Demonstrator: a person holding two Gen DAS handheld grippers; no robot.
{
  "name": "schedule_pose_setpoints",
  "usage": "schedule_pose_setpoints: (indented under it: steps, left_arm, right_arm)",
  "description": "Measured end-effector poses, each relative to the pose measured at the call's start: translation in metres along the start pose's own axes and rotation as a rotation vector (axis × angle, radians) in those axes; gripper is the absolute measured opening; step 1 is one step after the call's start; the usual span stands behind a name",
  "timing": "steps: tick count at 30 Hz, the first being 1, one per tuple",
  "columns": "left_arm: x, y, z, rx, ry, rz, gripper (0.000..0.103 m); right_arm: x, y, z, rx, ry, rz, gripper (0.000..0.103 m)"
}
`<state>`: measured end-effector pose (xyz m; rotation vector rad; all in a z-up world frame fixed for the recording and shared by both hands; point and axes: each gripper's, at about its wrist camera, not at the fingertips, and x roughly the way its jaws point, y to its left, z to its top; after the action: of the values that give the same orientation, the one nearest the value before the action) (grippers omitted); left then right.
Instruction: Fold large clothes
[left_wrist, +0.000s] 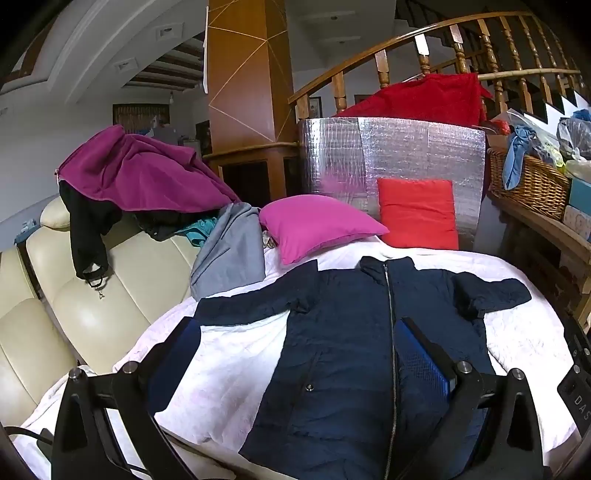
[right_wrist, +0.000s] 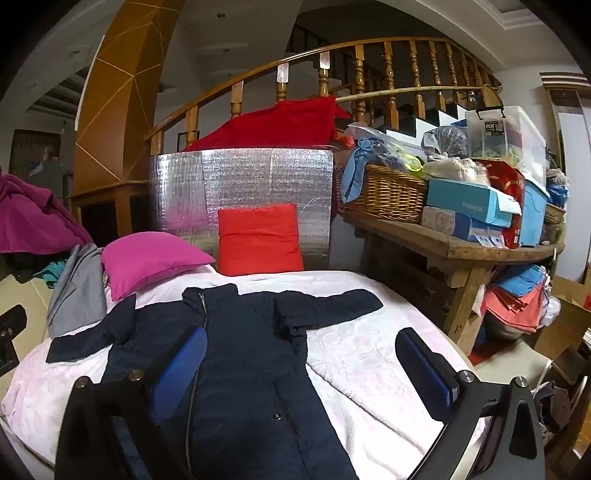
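Note:
A dark navy zip-up jacket (left_wrist: 343, 350) lies flat and face up on a white quilted bed cover (left_wrist: 229, 354), sleeves spread out to both sides. It also shows in the right wrist view (right_wrist: 243, 354). My left gripper (left_wrist: 295, 332) is open and empty, hovering above the jacket's lower left half. My right gripper (right_wrist: 301, 339) is open and empty, hovering above the jacket's lower right half and the bed cover (right_wrist: 369, 354). Both grippers have blue pads.
A magenta pillow (left_wrist: 317, 225) and a red pillow (left_wrist: 417, 212) lean at the head by a silver foil panel (left_wrist: 391, 155). A cream sofa (left_wrist: 92, 295) with piled clothes (left_wrist: 140, 173) stands left. A wooden bench (right_wrist: 461, 251) with a wicker basket (right_wrist: 388, 195) and boxes stands right.

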<state>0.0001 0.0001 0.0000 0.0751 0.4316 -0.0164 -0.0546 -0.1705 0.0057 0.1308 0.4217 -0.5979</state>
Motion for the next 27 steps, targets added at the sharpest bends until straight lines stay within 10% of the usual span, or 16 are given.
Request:
schedule_pose_setpoints:
  steps: [27]
  left_arm:
    - [0.0000, 0.0028, -0.0032, 0.006, 0.005, -0.008, 0.103]
  right_arm:
    - [-0.0010, -0.0011, -0.0020, -0.008, 0.005, -0.011, 0.103]
